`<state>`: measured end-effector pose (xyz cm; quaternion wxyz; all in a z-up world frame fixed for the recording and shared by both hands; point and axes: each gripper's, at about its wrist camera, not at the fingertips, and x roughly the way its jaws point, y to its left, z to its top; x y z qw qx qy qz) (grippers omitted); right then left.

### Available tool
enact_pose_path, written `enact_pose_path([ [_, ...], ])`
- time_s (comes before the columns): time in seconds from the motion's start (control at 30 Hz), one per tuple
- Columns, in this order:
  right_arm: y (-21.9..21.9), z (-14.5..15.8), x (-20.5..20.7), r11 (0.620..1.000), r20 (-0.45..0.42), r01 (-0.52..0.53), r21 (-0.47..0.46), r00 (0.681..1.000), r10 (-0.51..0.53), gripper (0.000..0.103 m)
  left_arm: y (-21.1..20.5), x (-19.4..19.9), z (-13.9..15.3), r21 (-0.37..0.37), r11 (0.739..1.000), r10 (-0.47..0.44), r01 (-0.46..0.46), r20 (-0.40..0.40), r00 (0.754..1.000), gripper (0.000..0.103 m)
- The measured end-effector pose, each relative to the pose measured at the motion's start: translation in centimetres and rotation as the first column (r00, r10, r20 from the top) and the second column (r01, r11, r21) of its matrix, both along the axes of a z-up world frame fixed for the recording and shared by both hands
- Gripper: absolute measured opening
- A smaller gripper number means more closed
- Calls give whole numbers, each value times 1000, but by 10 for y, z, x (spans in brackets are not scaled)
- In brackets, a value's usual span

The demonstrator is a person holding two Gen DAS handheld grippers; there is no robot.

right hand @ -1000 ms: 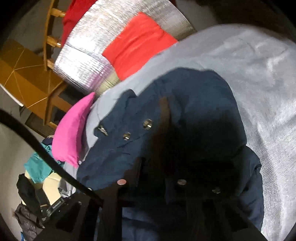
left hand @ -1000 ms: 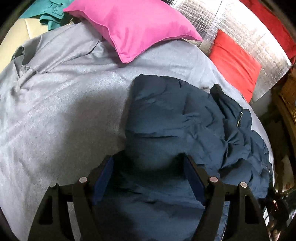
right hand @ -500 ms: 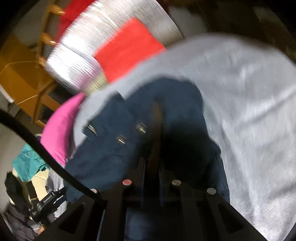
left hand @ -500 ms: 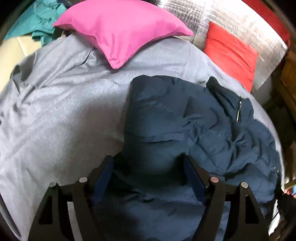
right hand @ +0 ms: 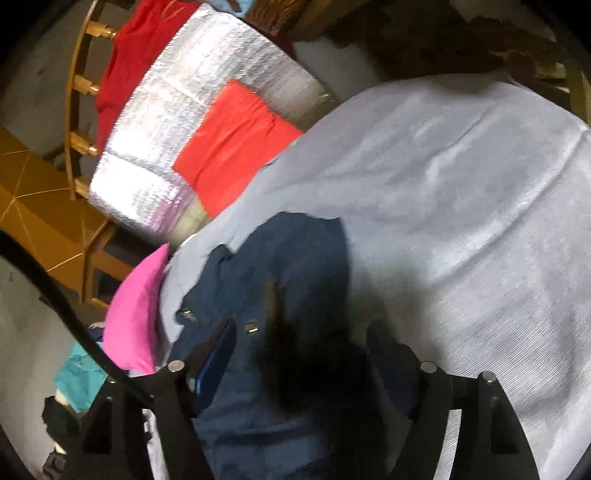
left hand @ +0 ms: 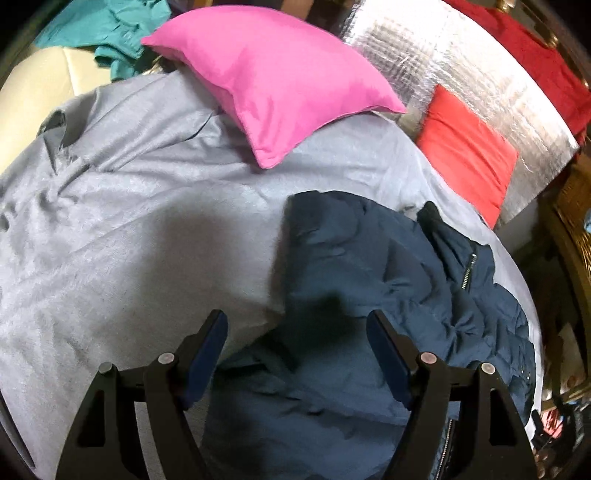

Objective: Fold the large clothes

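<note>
1. The left tool (left hand: 295, 345) is hovering with its jaws standing wide apart above the near edge of the navy jacket (left hand: 369, 295), gripping nothing; the cloth is lying below the pads, not between them.
2. The right tool (right hand: 299, 354) is opening its jaws at this moment, and the jacket (right hand: 280, 295) is showing in the gap beneath them, with no fabric pinched as far as the blurred right wrist view is showing.
3. With neither tool gripping it, the jacket is lying loose on the bed, probably so that a fold can settle before the next one.
4. The jacket is resting as a rumpled, partly folded bundle on the grey bedspread (left hand: 147, 221), toward the bed's right side in the left wrist view.
5. Its long axis is running from the near edge by the left tool away toward the red cushion (left hand: 469, 147); a zip (left hand: 468, 271) is showing near its far right part, and a row of snaps (right hand: 252, 328) is running along one edge in the right wrist view.
6. I cannot tell which end is the collar, since the folds are hiding it.
7. Beyond the jacket, a pink pillow (left hand: 280, 85) is sitting at the head of the bedspread, well apart from it.
8. A silver quilted panel (left hand: 454, 70) is standing behind the red cushion, and teal clothes (left hand: 107, 33) are piling up past the pillow.
</note>
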<state>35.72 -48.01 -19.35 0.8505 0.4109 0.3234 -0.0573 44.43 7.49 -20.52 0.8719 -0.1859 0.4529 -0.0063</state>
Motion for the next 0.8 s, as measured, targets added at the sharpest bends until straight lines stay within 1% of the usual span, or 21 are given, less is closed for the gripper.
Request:
enact_pose_path([
  [0.07,-5,-9,3,1000,-31,-8,7,999,8,76,4,2,-8,-13,1000,5,-6,-32,999,78],
  [0.13,-5,-20,12,999,-50,-35,40,998,37,76,6,5,-17,-32,999,5,-7,-60,998,78],
  [0.2,0,-30,19,995,-56,-71,72,996,75,76,6,6,-22,-52,999,-1,-3,-68,998,78],
  [0.3,12,-37,30,987,-53,-134,91,989,139,78,4,8,-25,-86,996,-27,22,-60,998,78],
  [0.4,28,-36,33,985,-64,-167,33,984,169,76,-1,11,-32,-127,991,-57,48,-66,996,78],
  [0.43,32,-36,34,984,-67,-180,16,981,181,72,-2,12,-33,-136,989,-60,50,-69,996,78],
  [0.47,33,-38,37,982,-70,-190,12,979,190,55,-3,13,-35,-141,989,-59,49,-69,996,78],
  [0.5,35,-39,38,979,-81,-202,7,976,202,48,-4,13,-35,-141,989,-56,47,-64,996,77],
  [0.53,34,-39,36,979,-87,-204,0,975,203,46,-5,13,-35,-138,989,-56,47,-61,997,73],
  [0.57,37,-38,36,979,-86,-203,-20,976,201,39,-6,12,-34,-132,990,-55,47,-56,997,70],
  [0.6,39,-35,36,978,-84,-206,-43,976,202,35,-7,11,-31,-120,992,-53,47,-48,997,64],
  [0.63,42,-31,36,977,-83,-203,-71,977,197,34,-8,10,-29,-104,994,-50,46,-36,998,58],
  [0.73,49,-20,32,973,-71,-194,-128,980,187,29,-11,9,-23,-77,996,-51,50,-15,999,51],
  [0.8,50,-13,28,972,-55,-187,-143,982,181,26,-13,8,-19,-71,996,-58,57,-6,998,50],
])
